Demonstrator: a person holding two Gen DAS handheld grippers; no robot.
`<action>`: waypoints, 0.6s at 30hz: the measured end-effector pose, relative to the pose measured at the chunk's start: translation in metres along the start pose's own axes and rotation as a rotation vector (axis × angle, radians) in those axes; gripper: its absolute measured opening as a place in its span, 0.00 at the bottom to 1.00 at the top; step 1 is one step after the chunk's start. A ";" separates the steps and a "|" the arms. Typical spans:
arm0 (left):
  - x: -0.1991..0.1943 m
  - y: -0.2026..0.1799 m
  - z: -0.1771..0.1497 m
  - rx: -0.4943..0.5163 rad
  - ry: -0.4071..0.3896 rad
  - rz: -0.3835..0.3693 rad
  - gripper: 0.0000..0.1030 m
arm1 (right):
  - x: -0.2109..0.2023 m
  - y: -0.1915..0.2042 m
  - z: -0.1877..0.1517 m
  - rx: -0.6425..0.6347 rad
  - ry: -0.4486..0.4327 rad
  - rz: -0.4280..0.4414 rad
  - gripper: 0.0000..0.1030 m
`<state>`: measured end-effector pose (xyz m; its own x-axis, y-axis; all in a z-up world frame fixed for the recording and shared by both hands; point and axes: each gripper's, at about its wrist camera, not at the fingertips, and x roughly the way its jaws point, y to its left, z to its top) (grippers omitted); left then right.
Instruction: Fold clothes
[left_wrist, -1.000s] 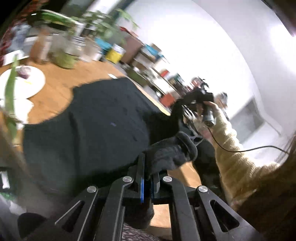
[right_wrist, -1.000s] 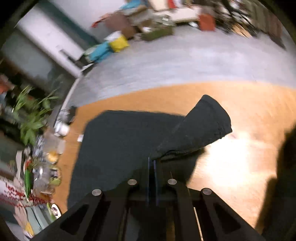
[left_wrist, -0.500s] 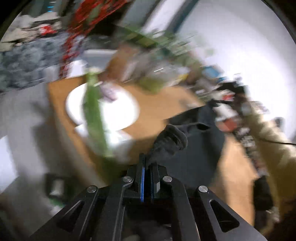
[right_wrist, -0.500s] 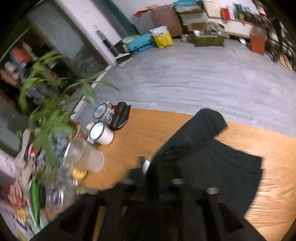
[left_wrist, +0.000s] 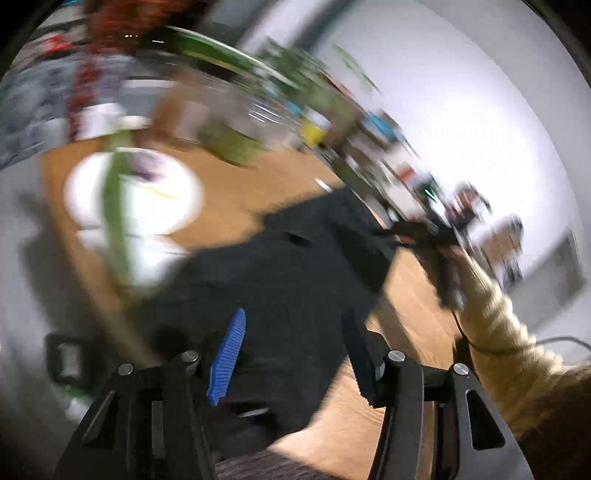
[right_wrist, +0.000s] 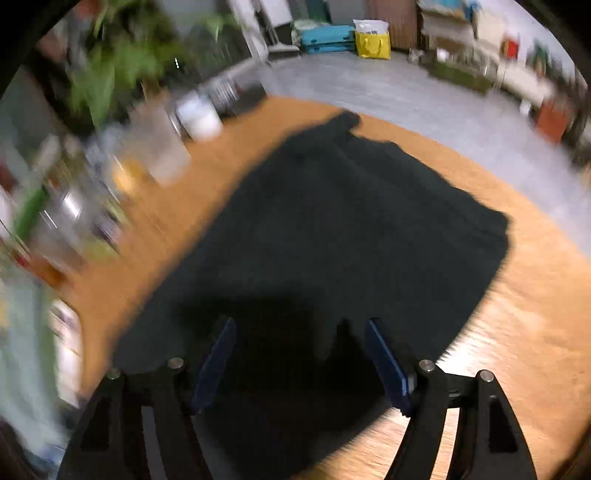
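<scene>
Dim indoor light, heavy motion blur, fisheye-warped edges, glare on the wooden table (right_wrist: 524, 302).

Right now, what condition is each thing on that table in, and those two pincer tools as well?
Left gripper: open, holding nothing, above the cloth.
Right gripper: open, holding nothing, above the cloth.
Black garment: lying spread on the wooden table, partly folded, held by neither gripper.
White plate: on the table beside the garment; too blurred to tell what is on it.

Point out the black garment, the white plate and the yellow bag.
black garment (right_wrist: 351, 236): right wrist view, middle of the flat cloth.
white plate (left_wrist: 159, 192): left wrist view, bare right half of its face.
yellow bag (right_wrist: 373, 44): right wrist view, its front.
</scene>
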<state>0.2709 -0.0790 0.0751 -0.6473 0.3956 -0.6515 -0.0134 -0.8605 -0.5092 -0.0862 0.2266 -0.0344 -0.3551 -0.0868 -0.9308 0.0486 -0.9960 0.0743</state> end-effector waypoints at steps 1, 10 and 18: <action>0.022 -0.017 0.000 0.042 0.062 0.054 0.54 | 0.002 -0.001 -0.003 -0.009 0.016 -0.021 0.67; 0.116 -0.065 -0.005 0.129 0.418 0.545 0.54 | 0.022 -0.022 -0.015 0.009 0.154 -0.079 0.77; 0.106 -0.070 0.002 0.152 0.442 0.528 0.55 | 0.016 -0.036 -0.036 0.038 0.193 -0.060 0.75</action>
<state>0.2014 0.0222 0.0429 -0.2269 -0.0212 -0.9737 0.0901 -0.9959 0.0007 -0.0603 0.2623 -0.0646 -0.1707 -0.0259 -0.9850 -0.0033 -0.9996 0.0269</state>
